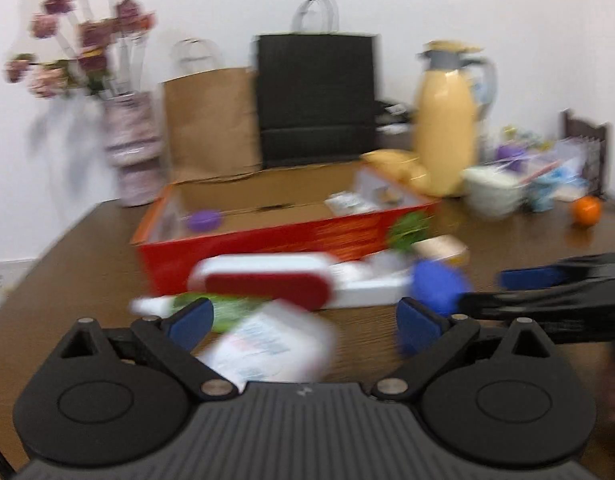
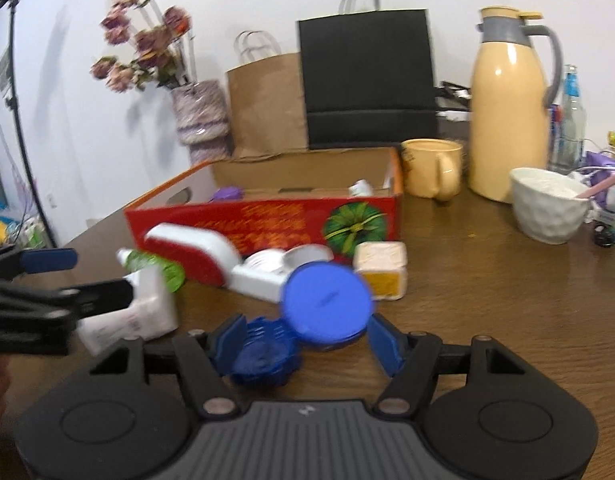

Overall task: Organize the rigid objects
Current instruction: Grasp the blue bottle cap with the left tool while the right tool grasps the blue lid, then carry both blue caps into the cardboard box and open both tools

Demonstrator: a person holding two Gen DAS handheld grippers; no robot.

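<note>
A red cardboard box (image 1: 267, 240) (image 2: 263, 224) lies open on the brown table, with a purple object (image 1: 203, 220) and a small white item inside. In front of it lie a white and red device (image 1: 267, 280) (image 2: 195, 252), a green-labelled tube (image 2: 155, 268), a cream cube (image 2: 381, 272) and a white packet (image 1: 275, 344) (image 2: 127, 316). My left gripper (image 1: 303, 324) is open around the white packet. My right gripper (image 2: 307, 340) is open, with a blue round container (image 2: 327, 304) and its blue ribbed part (image 2: 263, 356) between its fingers.
At the back stand a flower vase (image 2: 199, 116), a brown paper bag (image 2: 267, 104), a black bag (image 2: 367, 80), a yellow thermos (image 2: 507, 100), a yellow mug (image 2: 431, 168) and a white bowl (image 2: 547, 208). An orange (image 1: 586, 210) lies far right.
</note>
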